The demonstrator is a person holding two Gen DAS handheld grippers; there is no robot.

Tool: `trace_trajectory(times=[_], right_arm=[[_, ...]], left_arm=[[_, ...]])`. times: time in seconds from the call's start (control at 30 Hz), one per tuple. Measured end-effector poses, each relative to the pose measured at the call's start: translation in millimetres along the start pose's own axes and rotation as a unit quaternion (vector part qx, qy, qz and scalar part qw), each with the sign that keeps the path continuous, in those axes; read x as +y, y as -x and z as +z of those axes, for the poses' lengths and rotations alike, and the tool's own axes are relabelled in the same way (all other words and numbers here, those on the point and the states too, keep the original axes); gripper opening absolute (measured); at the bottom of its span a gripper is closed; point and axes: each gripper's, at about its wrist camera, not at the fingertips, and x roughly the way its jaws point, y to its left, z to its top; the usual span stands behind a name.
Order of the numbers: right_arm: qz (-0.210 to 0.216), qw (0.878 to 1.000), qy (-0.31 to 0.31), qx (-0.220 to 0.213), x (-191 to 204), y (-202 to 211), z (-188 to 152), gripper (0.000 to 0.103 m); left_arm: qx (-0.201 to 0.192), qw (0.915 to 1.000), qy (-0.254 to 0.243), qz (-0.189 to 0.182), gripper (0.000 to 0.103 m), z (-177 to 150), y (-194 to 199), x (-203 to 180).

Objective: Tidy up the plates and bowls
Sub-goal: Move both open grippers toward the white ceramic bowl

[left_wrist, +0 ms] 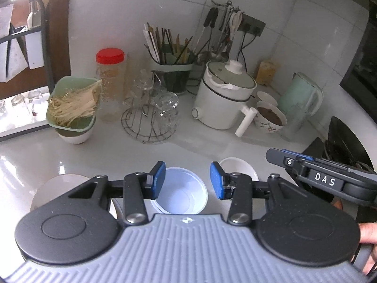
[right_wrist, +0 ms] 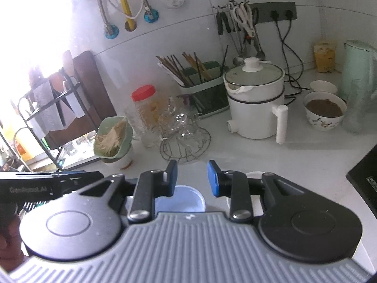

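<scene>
White glossy desk (left_wrist: 200,139) runs back to a tiled wall, its rear edge crowded, so the bare strip in front of the white electric pot (left_wrist: 223,99) is the open room; a dark stove edge (right_wrist: 362,176) bounds it right of the pot. Nearer than the pot, a pale plastic bowl (left_wrist: 181,193) sits upright, mouth up, round with no long axis I can tell. A white plate (left_wrist: 54,188) lies flat well to its left, and a small white bowl (left_wrist: 238,167) just beside it on the right. The left hand-held gripper (left_wrist: 186,180) hangs above the plastic bowl, jaws apart, grasping nothing. The right hand-held gripper (right_wrist: 192,178) hovers over the same bowl's (right_wrist: 186,198) rim, likewise released and empty.
</scene>
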Motion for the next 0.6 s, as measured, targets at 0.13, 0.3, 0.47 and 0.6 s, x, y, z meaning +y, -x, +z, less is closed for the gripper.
trace_trajectory(times=[0.13, 0.3, 0.47, 0.6], right_arm=[[-0.016, 1.000, -0.010, 0.004, -6, 3, -4, 0.032], [-0.047, 0.998, -0.031, 0.005, -19, 10, -10, 0.032], [-0.075, 0.995, -0.056, 0.015, -33, 11, -13, 0.032], [-0.093, 0.993, -0.065, 0.026, -40, 6, -15, 0.040]], left_arm=[[0.009, 0.9998, -0.011, -0.012, 0.048, 2, -8, -6], [0.027, 0.9985, -0.039, -0.026, 0.048, 4, -26, -21], [0.045, 0.9971, -0.047, -0.040, 0.049, 8, -43, -28], [0.064, 0.9957, -0.050, -0.044, 0.055, 12, -60, -30]])
